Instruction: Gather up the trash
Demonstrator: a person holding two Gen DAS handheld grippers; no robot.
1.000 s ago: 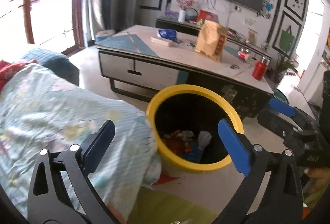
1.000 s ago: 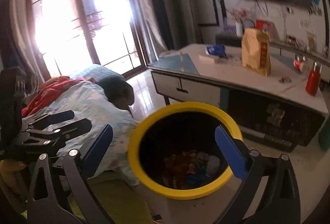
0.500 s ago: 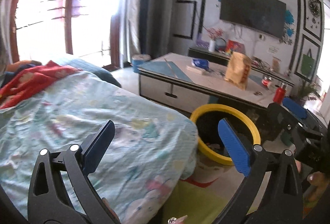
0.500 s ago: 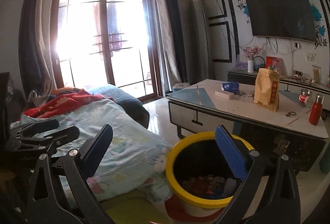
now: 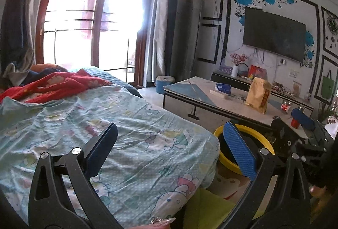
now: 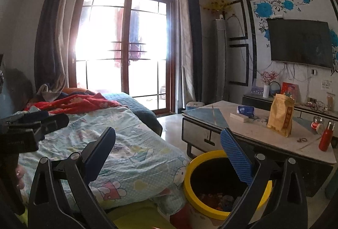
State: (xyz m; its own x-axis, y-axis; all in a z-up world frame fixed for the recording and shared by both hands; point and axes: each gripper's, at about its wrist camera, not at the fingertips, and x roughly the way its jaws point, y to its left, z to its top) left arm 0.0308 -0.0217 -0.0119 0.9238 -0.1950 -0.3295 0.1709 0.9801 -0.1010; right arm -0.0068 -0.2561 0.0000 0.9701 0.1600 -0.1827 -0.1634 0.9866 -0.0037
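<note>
In the left wrist view the left gripper (image 5: 169,151) has its fingers spread wide with nothing between them; the pale blue cartoon-print bedsheet (image 5: 131,129) lies under and between them, and the yellow-rimmed trash bin (image 5: 243,148) sits just behind the right-hand finger, partly hidden by it, with the coffee table (image 5: 230,102) beyond. In the right wrist view the right gripper (image 6: 166,154) is likewise spread and empty, the trash bin (image 6: 211,205) stands low beside and under its right-hand finger with litter (image 6: 217,199) at the bottom, and the bedsheet (image 6: 135,155) lies between the fingers.
</note>
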